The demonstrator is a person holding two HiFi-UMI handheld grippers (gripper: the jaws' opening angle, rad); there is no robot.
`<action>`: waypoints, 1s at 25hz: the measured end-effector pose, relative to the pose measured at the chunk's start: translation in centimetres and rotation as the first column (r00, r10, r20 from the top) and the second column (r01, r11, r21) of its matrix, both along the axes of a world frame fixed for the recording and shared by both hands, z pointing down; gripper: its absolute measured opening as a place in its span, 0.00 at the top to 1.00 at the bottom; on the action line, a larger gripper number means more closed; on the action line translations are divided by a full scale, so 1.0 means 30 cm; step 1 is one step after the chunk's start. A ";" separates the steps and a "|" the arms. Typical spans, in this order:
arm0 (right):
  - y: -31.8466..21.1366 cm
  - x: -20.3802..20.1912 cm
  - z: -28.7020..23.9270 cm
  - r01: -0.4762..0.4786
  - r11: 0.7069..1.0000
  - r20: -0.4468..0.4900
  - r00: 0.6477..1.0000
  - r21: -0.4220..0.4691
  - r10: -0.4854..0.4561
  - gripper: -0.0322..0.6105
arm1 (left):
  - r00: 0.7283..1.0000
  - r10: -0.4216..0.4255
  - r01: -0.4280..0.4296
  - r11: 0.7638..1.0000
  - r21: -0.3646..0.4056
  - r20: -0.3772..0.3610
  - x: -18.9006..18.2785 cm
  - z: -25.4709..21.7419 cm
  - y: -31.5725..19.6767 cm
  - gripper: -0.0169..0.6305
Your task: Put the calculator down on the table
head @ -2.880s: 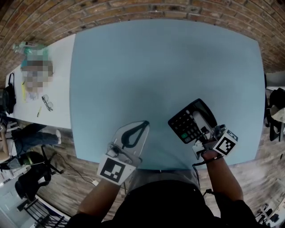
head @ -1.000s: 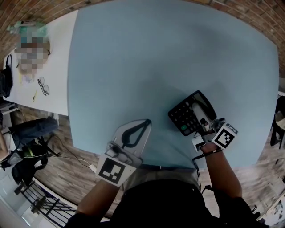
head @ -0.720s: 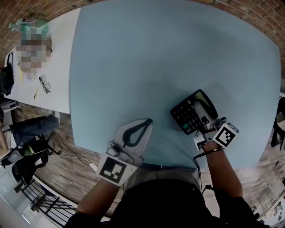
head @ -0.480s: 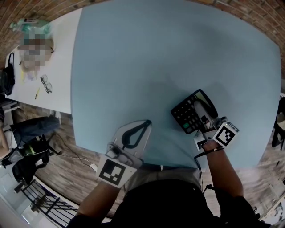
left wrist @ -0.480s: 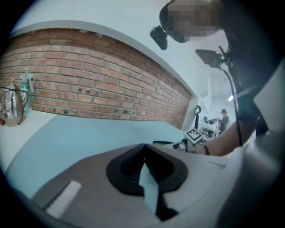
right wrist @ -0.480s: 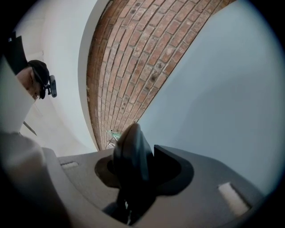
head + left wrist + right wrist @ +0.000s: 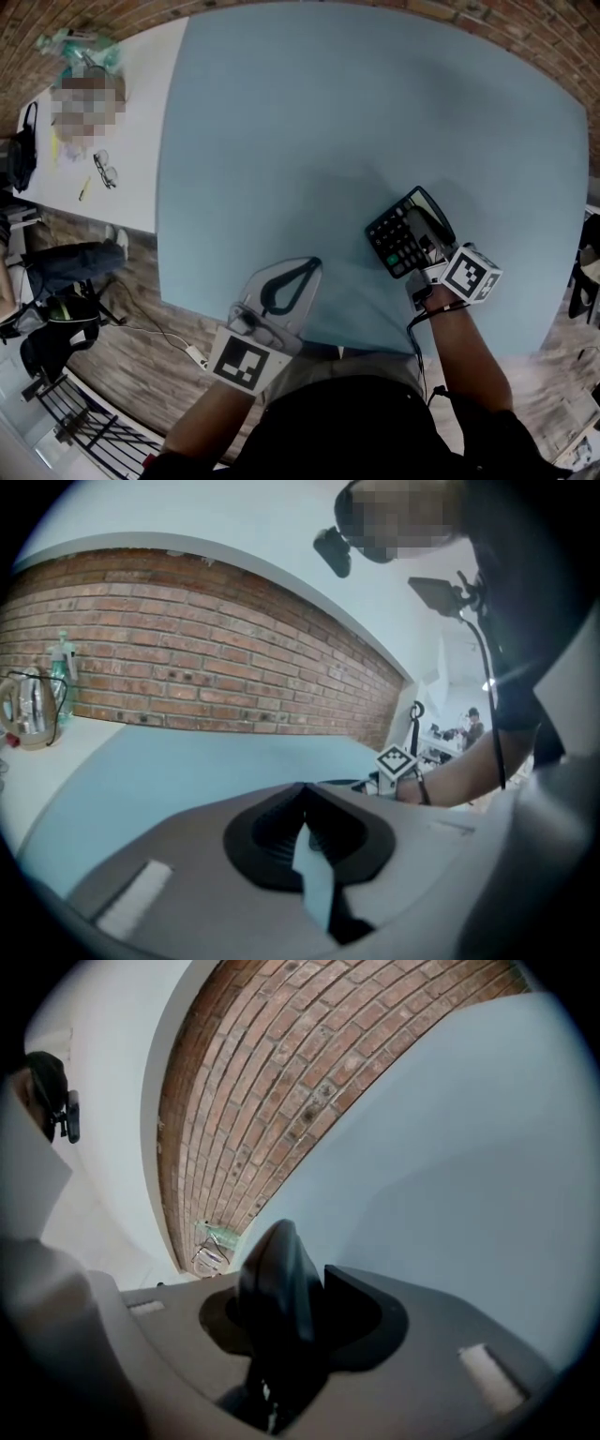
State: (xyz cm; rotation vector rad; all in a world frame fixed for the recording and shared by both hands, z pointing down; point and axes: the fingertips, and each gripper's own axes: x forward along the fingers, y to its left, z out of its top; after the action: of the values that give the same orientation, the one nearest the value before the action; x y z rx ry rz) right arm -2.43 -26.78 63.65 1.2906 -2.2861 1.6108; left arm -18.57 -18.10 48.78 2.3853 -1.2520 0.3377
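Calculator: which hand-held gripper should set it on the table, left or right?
Right: the right hand-held gripper is shut on the calculator over the table; the left hand-held gripper is shut and empty.

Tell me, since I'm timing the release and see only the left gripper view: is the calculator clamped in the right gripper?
Observer: Yes. In the right gripper view, the right gripper has its jaws closed on the calculator, which is seen edge-on.
Operator: Where is it over the table?
Observer: The head view puts it above the blue table, near the person's edge, with the keys facing up. I cannot tell whether it touches the top.
Operator: How close is my left gripper to it?
Observer: The head view shows the left gripper off to the calculator's left, apart from it and not touching.
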 end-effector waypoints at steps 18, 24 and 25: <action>0.024 0.035 0.055 -0.013 0.996 -0.101 0.995 -0.083 0.005 0.64 | 1.000 -0.008 0.008 1.000 0.026 0.003 -0.022 -0.014 0.046 0.97; 0.028 0.033 0.055 -0.014 0.996 -0.115 0.993 -0.083 0.004 0.60 | 1.000 -0.011 0.011 1.000 0.025 -0.011 -0.026 -0.017 0.053 0.97; 0.027 0.032 0.055 -0.013 0.997 -0.114 0.993 -0.082 0.004 0.59 | 1.000 -0.008 0.008 1.000 0.022 -0.013 -0.024 -0.016 0.055 0.97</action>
State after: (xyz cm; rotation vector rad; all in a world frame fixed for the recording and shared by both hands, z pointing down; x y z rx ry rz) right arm -1.48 -25.96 65.29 1.3379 -2.1284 1.5729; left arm -19.29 -16.46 48.29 2.3962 -1.2652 0.3066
